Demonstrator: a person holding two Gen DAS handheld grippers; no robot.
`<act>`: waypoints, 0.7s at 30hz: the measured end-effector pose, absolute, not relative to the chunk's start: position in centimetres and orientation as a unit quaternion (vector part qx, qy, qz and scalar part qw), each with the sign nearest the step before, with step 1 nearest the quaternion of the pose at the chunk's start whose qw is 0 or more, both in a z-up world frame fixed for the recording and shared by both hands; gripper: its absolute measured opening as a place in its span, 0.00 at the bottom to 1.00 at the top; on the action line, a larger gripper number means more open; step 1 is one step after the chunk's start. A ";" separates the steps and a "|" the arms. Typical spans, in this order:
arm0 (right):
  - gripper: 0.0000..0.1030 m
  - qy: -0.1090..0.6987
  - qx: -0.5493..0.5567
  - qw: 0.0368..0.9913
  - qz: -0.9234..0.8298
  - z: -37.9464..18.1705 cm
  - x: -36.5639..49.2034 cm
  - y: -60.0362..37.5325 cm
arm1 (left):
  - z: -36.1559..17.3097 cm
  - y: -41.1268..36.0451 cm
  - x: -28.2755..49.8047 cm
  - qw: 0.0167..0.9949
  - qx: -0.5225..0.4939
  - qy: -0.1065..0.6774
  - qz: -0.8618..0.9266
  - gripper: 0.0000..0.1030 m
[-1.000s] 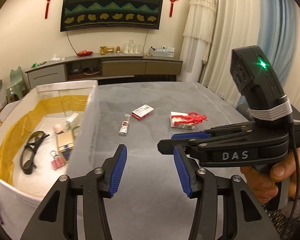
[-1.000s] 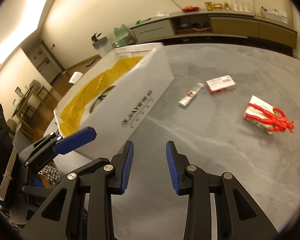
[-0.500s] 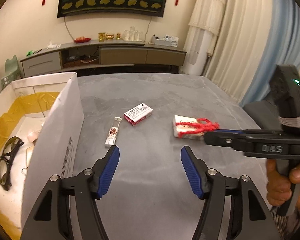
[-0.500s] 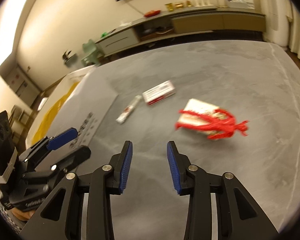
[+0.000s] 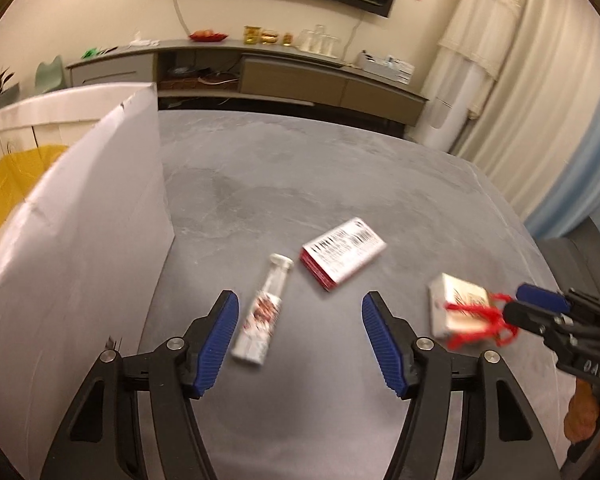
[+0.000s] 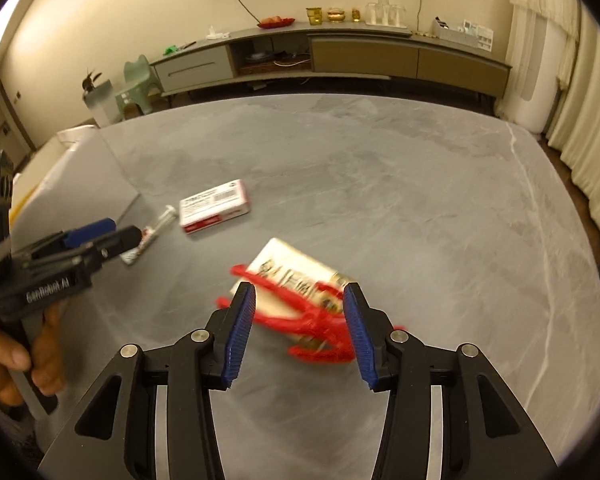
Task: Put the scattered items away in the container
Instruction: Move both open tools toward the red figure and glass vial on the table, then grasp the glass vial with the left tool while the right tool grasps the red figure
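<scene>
- Three items lie on the grey bench [image 6: 400, 184], outside the white container [image 5: 72, 248]: tube [image 5: 262, 316], red-edged box [image 5: 342, 254], red-tasselled box [image 6: 296, 280].
- Left tool [image 5: 296, 340] wide, empty, near the tube.
- Right tool [image 6: 298, 330] wide, empty, around the tasselled box.

Low in the frame, the right gripper [image 6: 298, 330] stands wide open around a blurred white packet [image 6: 290, 276] bound with what looks like red cord [image 6: 312, 316].

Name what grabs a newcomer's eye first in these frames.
The red figure sprawled on a pale box mid-table, framed by the open right gripper. Next, the open left gripper hanging over a small tube beside a white-and-red carton, with the white container wall at left.
</scene>
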State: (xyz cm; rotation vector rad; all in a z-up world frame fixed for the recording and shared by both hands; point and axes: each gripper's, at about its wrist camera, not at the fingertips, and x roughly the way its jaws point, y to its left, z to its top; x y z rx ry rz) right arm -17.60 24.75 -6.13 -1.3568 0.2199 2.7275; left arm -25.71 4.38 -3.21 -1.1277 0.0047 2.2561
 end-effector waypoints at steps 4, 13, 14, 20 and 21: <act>0.47 0.070 -0.461 0.048 0.884 -7.1 -18.1 25.6 | -4.6 4.8 -27.1 0.297 -0.440 0.004 0.847 0.62; 0.17 0.216 -0.510 -0.015 0.833 -8.0 -16.0 25.7 | -5.7 4.5 -23.7 0.322 -0.445 0.057 0.834 0.19; 0.17 0.219 -0.513 -0.023 0.830 -8.1 -15.7 25.2 | -5.7 4.2 -23.2 0.326 -0.448 0.056 0.831 0.19; 0.48 0.135 -0.507 -0.052 0.850 -7.7 -15.5 21.2 | -5.4 2.9 -22.5 0.330 -0.455 0.045 0.826 0.30; 0.48 0.115 -0.509 -0.050 0.852 -7.8 -15.7 20.7 | -5.4 3.0 -22.6 0.327 -0.453 0.047 0.828 0.36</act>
